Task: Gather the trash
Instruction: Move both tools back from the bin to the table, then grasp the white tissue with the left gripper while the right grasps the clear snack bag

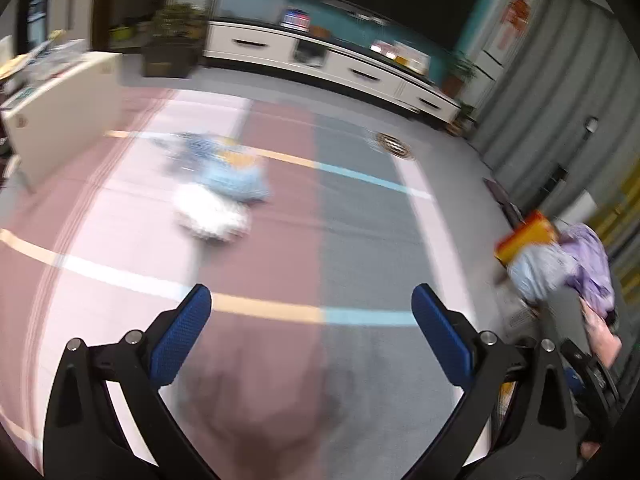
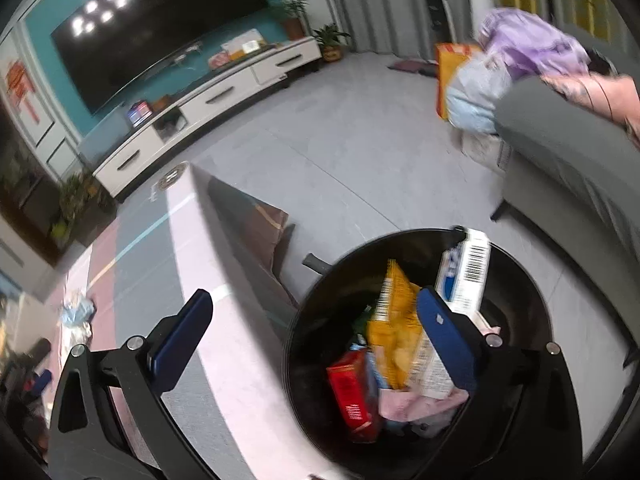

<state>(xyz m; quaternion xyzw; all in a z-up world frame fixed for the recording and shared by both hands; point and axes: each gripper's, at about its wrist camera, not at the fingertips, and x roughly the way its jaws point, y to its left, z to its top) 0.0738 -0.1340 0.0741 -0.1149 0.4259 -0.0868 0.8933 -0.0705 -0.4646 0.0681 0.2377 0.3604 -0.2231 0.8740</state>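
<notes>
A blurred pile of trash, light blue and white crumpled pieces [image 1: 222,192], lies on the striped floor mat [image 1: 280,240] ahead of my left gripper [image 1: 311,322], which is open and empty above the mat. In the right wrist view the same pile [image 2: 76,312] shows far left. My right gripper [image 2: 314,326] is open and empty over the black round trash bin [image 2: 532,292]. The bin holds a yellow wrapper [image 2: 394,332], a red packet [image 2: 352,392], a white barcoded carton [image 2: 466,272] and pink paper [image 2: 416,406].
A grey sofa [image 2: 572,168] with purple and blue bags [image 2: 520,44] stands right of the bin. A white TV cabinet [image 1: 320,60] runs along the far wall under a TV. A white table [image 1: 60,112] stands at left. A floor drain [image 1: 396,145] sits beyond the mat.
</notes>
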